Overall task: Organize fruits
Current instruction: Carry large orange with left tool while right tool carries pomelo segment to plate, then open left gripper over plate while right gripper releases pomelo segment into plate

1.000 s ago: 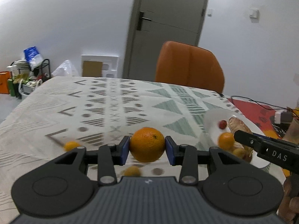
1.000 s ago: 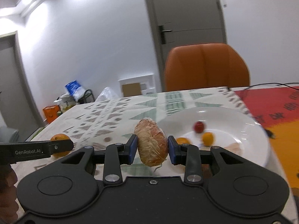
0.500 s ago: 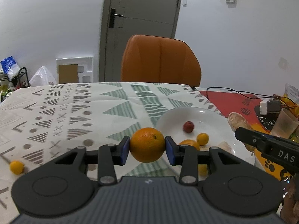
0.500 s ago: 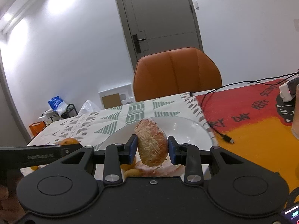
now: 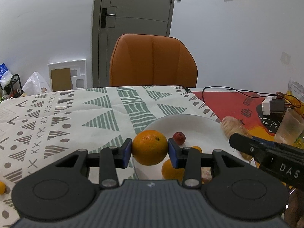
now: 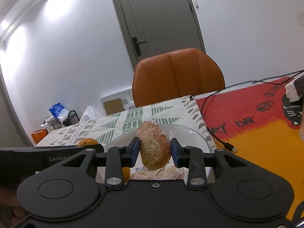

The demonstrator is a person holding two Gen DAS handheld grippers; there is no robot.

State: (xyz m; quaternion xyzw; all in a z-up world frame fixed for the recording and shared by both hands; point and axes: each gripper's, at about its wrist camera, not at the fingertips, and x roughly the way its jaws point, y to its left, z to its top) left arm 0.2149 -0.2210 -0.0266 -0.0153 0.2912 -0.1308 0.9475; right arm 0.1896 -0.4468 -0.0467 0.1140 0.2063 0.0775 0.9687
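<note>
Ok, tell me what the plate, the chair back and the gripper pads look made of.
Plate: glazed ceramic by the look, glossy smooth white.
Chair back: leather or faux leather, orange with stitched seams and soft sheen.
Left gripper pads: probably matte blue rubber or plastic.

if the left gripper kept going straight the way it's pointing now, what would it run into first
Probably the white plate: the left gripper, shut on the orange, points down over its near rim, toward the small red fruit. Depth is unclear.
</note>
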